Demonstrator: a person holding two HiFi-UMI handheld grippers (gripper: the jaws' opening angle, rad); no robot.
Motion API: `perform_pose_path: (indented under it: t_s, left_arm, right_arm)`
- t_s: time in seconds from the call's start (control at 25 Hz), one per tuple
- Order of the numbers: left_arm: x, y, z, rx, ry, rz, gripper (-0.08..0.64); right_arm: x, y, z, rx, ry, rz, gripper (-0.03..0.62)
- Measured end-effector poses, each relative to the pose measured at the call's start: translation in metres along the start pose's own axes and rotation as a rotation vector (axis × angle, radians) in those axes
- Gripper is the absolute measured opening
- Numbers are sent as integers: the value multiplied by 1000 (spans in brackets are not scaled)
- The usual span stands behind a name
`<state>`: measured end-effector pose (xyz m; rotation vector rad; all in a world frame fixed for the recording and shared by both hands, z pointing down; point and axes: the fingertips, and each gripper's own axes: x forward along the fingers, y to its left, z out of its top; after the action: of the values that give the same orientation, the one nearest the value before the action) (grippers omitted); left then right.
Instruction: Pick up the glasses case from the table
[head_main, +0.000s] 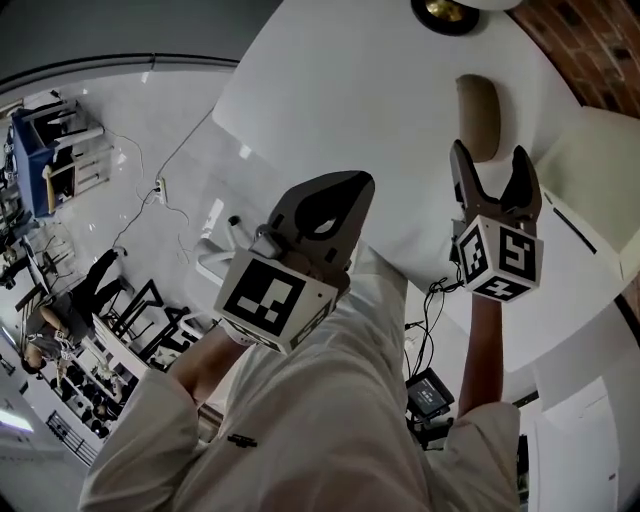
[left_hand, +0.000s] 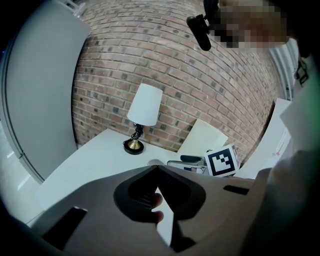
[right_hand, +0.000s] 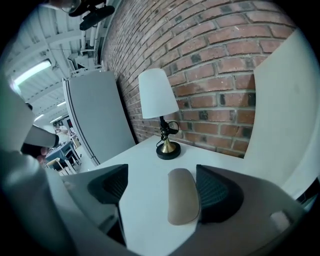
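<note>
The glasses case (head_main: 478, 115) is a tan, oblong, rounded pouch lying on the white table (head_main: 350, 90) near its far edge. My right gripper (head_main: 493, 160) hovers just short of it with its jaws spread. In the right gripper view the case (right_hand: 182, 196) lies between the two jaws, close to the right one, and neither pad presses on it. My left gripper (head_main: 345, 190) is held over the table's near edge to the left, its jaws meeting at the tips with nothing between them. The left gripper (left_hand: 157, 169) looks the same in its own view.
A lamp with a white shade (right_hand: 157, 95) and brass base (right_hand: 168, 149) stands behind the case, against a brick wall (right_hand: 210, 45). A cream chair back (head_main: 590, 160) rises at the table's right. Cables and a small device (head_main: 430, 392) lie on the floor below.
</note>
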<state>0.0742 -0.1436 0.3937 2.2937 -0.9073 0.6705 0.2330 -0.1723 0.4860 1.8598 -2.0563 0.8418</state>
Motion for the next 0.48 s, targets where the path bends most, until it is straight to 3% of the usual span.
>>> perform_pose_path:
  t_s: [0.32, 0.48]
  left_arm:
    - [28, 0, -12, -8, 32, -11, 8]
    - [38, 4, -14, -20, 49, -11, 8]
  right_arm:
    - [34, -19, -24, -28, 56, -14, 461]
    - [50, -29, -38, -57, 103, -45, 514]
